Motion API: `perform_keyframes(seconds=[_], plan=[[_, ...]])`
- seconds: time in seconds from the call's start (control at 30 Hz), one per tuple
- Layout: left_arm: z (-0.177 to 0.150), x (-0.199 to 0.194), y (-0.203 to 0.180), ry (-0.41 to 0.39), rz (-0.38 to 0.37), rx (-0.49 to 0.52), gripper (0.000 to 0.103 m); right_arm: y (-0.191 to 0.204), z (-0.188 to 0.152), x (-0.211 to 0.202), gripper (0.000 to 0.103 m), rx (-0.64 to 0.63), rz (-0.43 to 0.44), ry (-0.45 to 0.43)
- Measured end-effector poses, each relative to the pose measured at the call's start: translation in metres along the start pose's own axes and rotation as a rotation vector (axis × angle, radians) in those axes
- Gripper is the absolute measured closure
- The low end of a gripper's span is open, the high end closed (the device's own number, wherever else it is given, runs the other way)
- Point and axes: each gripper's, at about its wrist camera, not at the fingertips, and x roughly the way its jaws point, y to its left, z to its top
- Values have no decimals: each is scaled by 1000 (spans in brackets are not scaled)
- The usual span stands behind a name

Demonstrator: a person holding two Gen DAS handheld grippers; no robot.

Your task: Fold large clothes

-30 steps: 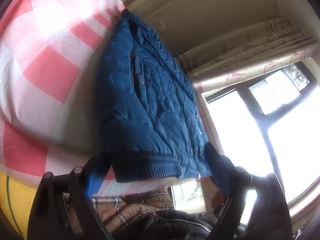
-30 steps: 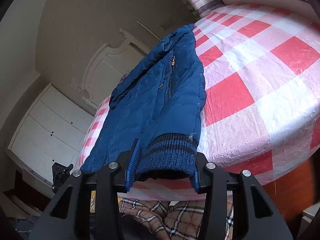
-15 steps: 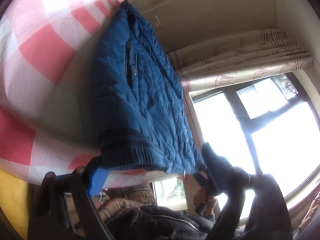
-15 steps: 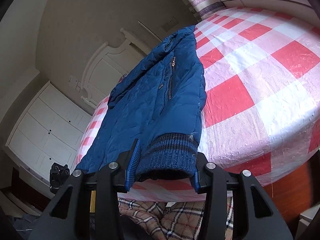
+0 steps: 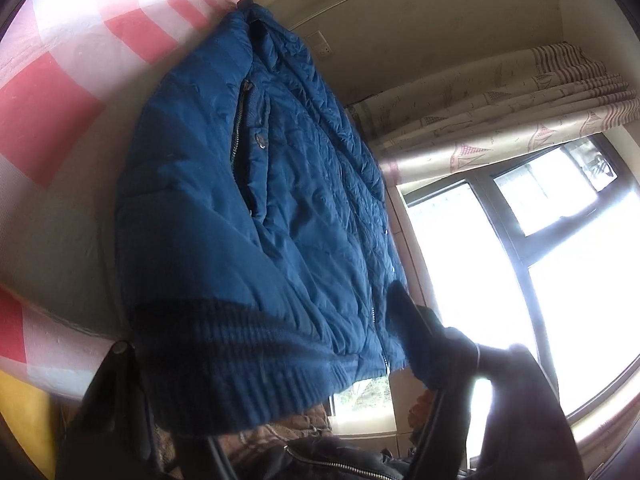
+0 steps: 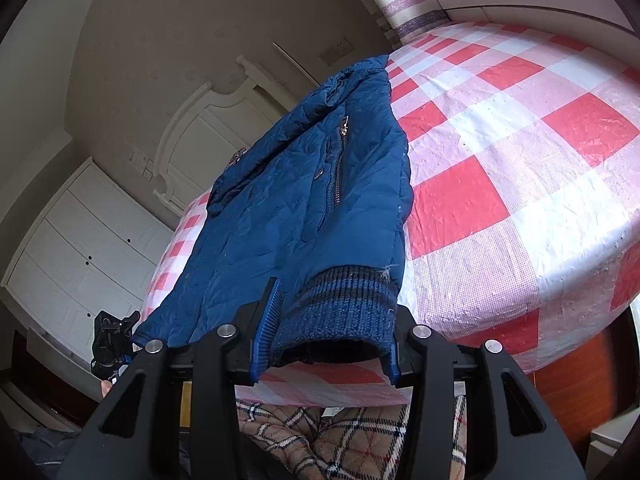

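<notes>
Blue jacket (image 5: pixel 256 240): quilted, lying flat on the red-and-white checked bed cover (image 5: pixel 60 120), hem at the near edge.
Left gripper (image 5: pixel 264 364): angled down at the hem; jaws have just been closing, ribbed hem between them; contact blurred, cannot tell.
Right gripper (image 6: pixel 326 332): angled down, jaws pinching the jacket's knit cuff (image 6: pixel 344 312).
Hidden: left finger (image 5: pixel 120 392) dark, partly covered by the hem.

Beige walls (image 6: pixel 168 40), white wardrobe (image 6: pixel 80 248) – a bright window (image 5: pixel 500 280) under patterned curtains (image 5: pixel 500 100), and a red-and-white checked bed (image 6: pixel 520 160).
</notes>
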Motion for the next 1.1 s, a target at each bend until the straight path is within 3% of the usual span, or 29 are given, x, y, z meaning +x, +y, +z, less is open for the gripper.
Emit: perform_keyframes(seconds=[0.03,0.07,0.13,0.33,0.53,0.63,0.7,0.8,0.9,1.0,1.07,1.1], plan=[[2,0,1,-13,29,-1,75,0,0,0,60,6,-8,-11],[5,-1,4,-23,39,-7,79,-1,-1,0,62,13,-9,-21],[6,-10,7,-64,21,-25,87,0,-1,-1,82,0,-17,-39],[-13,-65,-13,-200,0,72,89,37,-8,-36,88,-138,60,-55],[-50,-134,-38,-175,-21,196,89,85,-38,-94,88,-319,123,17],[-64,-163,-59,-198,-57,263,88,110,-42,-124,88,-380,173,-24],[-59,-175,-67,-227,-120,258,88,124,-32,-135,88,-398,215,-79],[-30,-177,-74,-267,-210,224,84,141,-2,-131,88,-377,228,-141],[29,-148,-77,-262,-230,142,77,148,51,-98,88,-333,193,-171],[98,-89,-85,-244,-149,89,75,149,114,-36,88,-272,98,-160],[142,-41,-81,-231,-69,44,67,139,154,14,88,-204,30,-144],[164,-19,-75,-224,-38,24,50,127,174,40,87,-150,2,-133]])
